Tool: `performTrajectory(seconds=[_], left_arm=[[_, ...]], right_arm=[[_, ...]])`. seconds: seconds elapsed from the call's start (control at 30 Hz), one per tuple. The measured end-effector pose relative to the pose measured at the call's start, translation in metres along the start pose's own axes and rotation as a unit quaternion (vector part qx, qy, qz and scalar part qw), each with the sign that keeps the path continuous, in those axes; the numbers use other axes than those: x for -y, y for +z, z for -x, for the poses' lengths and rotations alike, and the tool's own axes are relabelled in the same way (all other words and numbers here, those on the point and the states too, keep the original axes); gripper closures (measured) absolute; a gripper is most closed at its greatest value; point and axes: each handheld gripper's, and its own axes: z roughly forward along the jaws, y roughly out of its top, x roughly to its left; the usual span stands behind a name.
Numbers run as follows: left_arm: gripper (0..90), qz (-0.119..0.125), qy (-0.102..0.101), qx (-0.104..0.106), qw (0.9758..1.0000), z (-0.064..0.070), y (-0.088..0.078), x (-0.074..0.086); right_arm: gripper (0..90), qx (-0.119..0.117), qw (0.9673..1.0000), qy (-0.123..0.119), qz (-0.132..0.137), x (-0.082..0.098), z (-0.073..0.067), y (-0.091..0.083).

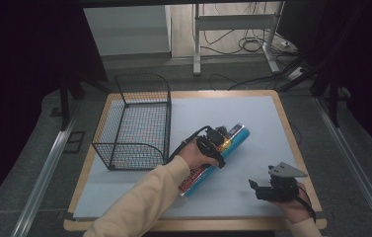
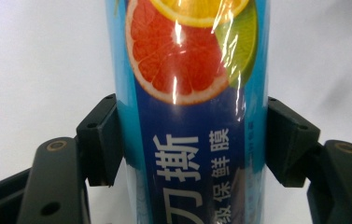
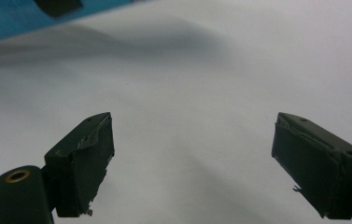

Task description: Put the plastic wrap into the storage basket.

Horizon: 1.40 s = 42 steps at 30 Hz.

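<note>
Left gripper [image 1: 221, 140] clamped on a blue box of cling film [image 1: 216, 159]; right gripper [image 1: 261, 188] wide apart over bare table.

The high view shows the box lying slantwise on the pale table [image 1: 252, 118], just right of the black wire basket [image 1: 136, 121], with the right gripper well apart near the front edge. The left gripper view adds what that misses: both pads [image 2: 100, 140] pressed on the box's sides, below printed citrus slices. The right gripper view shows its pads [image 3: 87, 161] holding nothing, the box's blue edge [image 3: 10, 21] in a corner.
</note>
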Motion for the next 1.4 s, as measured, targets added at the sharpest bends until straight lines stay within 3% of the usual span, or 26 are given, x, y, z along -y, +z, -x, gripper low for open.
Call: performTrajectory(seconds=[0.7, 1.23, 1.4], left_arm=[[31.8, 0.046, 0.008, -0.024, 0.9986, -0.015, -0.073, -0.001], [31.9, 0.066, 0.011, -0.041, 0.9970, -0.020, -0.101, -0.005], [31.9, 0.066, 0.023, -0.053, 0.9961, -0.019, -0.106, -0.011]], right_arm=[[13.4, 0.005, 1.0000, 0.000, 0.000, 0.001, 0.001, 0.001], [13.4, 0.005, 1.0000, 0.002, 0.000, 0.001, 0.001, 0.000], [13.4, 0.005, 1.0000, 0.003, 0.000, 0.001, 0.001, 0.000]])
